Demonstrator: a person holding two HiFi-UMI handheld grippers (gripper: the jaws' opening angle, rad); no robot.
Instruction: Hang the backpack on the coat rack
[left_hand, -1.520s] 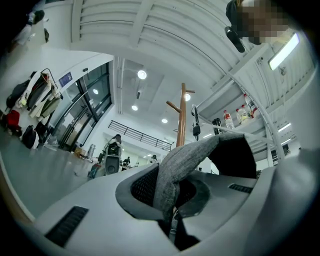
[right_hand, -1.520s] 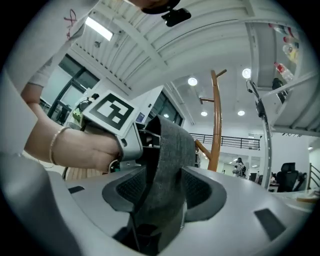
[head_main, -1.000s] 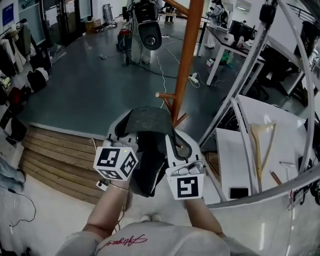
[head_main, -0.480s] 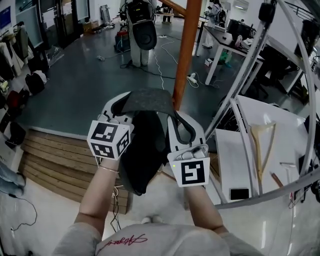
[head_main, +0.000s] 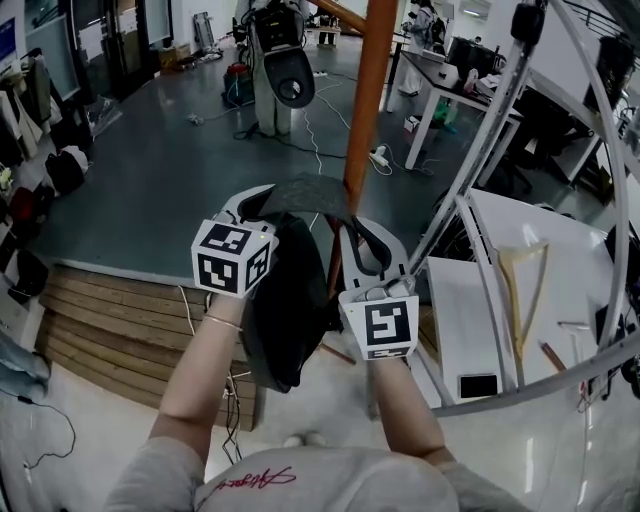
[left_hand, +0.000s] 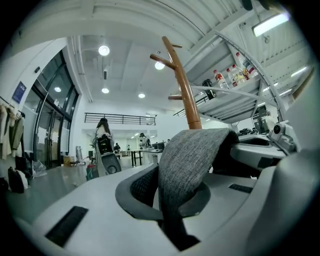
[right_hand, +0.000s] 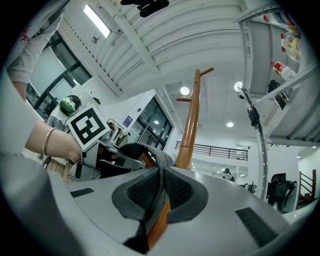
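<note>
A dark backpack (head_main: 285, 310) hangs between my two grippers by its grey strap (head_main: 305, 193), which is stretched level between them. My left gripper (head_main: 243, 203) is shut on the strap's left end; the grey webbing (left_hand: 192, 160) fills its jaws and arches to the right. My right gripper (head_main: 347, 228) is shut on the other end, with the strap (right_hand: 161, 176) pinched thin between the pads. The orange wooden coat rack (head_main: 368, 95) stands just behind the strap. Its pole (right_hand: 192, 120) rises close ahead of the right jaws, and its upper pegs (left_hand: 170, 55) show above the left jaws.
A white table (head_main: 500, 300) with a phone and wooden sticks stands at the right, behind slanted metal tubes (head_main: 490, 150). A wooden step platform (head_main: 110, 310) lies at the left. A white and black machine (head_main: 280, 70) and cables are on the grey floor beyond.
Both grippers have carried the backpack up and forward toward the rack's pole. The strap now lies against the pole and covers the low peg seen earlier.
</note>
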